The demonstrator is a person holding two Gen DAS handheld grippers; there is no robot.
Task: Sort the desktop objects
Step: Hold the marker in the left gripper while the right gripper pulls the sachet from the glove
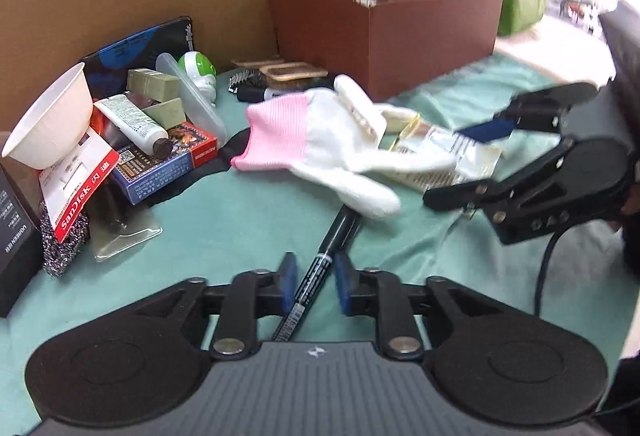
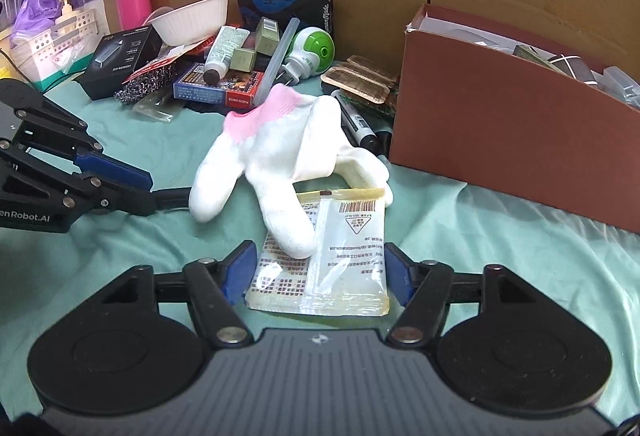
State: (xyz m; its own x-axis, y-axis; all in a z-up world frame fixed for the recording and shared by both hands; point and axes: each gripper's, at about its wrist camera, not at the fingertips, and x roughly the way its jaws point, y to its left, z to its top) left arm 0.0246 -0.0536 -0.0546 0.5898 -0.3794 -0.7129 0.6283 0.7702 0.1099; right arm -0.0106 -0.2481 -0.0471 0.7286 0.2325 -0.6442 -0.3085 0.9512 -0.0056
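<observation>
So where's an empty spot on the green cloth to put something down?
Bare green cloth lies between the white glove and the pile around the card box, and again in front of the brown box. It is crowded along the cardboard wall, and markers fill the gap between glove and brown box.

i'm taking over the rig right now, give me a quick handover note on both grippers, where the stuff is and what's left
Left gripper: jaws narrow around the black marker, with gaps visible at both pads, so not clamped. The marker's far end lies under the white glove.
Right gripper: open, straddling the clear packet on the green cloth; the pads are not pressing it. A glove finger lies across the packet.
Brown box: back right, already holds some items.
Left: marker, packet, glove, plus the pile at the back left (paper bowl, card box, tube) are all outside the box.
</observation>
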